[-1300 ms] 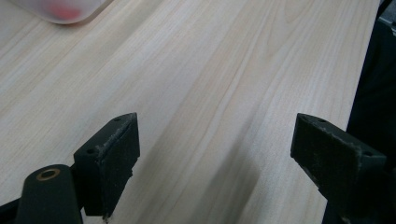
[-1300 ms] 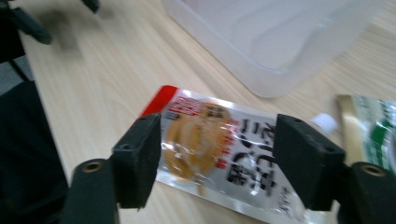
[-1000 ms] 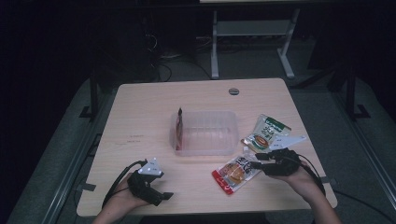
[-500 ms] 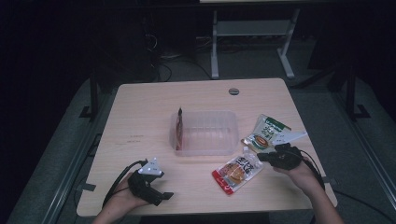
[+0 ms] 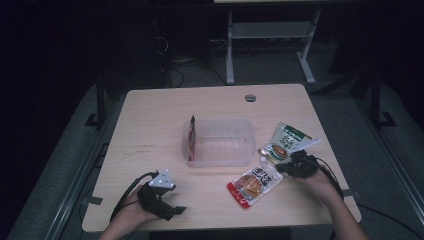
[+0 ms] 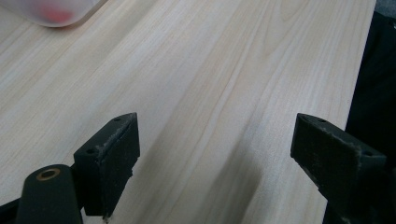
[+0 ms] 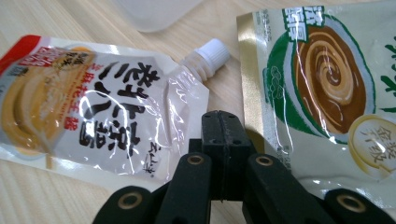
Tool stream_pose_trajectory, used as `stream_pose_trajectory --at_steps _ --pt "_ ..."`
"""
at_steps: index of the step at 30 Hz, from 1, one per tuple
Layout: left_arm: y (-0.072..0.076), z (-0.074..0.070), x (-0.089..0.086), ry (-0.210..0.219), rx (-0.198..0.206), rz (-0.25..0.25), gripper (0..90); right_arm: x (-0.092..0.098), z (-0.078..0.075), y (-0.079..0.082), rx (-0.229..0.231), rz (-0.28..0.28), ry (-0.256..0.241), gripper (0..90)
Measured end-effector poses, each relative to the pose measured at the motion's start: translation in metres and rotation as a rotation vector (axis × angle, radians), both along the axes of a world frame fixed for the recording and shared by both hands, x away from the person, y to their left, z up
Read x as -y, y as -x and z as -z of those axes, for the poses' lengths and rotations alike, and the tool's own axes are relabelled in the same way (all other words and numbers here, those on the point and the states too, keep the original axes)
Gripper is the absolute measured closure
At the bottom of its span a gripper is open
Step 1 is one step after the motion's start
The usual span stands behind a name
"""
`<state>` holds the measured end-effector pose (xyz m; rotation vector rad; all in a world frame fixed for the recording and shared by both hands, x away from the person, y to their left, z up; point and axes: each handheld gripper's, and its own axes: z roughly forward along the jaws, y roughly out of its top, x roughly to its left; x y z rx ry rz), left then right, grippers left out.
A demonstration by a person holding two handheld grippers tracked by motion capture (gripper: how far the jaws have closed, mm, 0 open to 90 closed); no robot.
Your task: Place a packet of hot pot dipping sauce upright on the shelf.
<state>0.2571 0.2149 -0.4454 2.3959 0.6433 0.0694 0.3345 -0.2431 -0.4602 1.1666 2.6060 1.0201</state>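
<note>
Lying flat on the pale wood-grain table (image 5: 150, 115) near the front edge, right of centre, just in front of the clear plastic tub (image 5: 220, 142): red-and-white spouted sauce pouch (image 7: 93, 102), glossy crinkled film, white ribbed screw cap (image 7: 212, 51) pointing toward the tub. Right gripper (image 7: 224, 135) at the pouch's cap-end corner, jaws pressed together with nothing visibly between them (film may be slipping out, or never caught), so likely risks judged as a missed pinch on the slick film or snagging the green-and-gold pouch (image 7: 336, 79) just beside. Left gripper (image 5: 162, 202) parked at the front left, jaws wide apart over bare wood.
</note>
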Motion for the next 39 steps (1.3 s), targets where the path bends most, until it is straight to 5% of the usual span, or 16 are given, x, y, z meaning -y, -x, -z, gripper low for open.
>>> stream_pose_trajectory --at_steps 10,32,39 --pt "0.0 -0.001 -0.001 0.009 -0.003 -0.006 15.3 -0.004 0.002 0.003 -0.025 -0.032 -0.01 89.8" --pt "0.001 -0.002 0.0 0.016 0.003 0.001 15.6 -0.045 0.0 0.026 -0.068 -0.271 -0.042 89.8" --pt "0.001 -0.003 0.002 0.025 0.0 0.013 16.0 -0.053 0.0 0.03 -0.065 -0.293 -0.04 89.8"
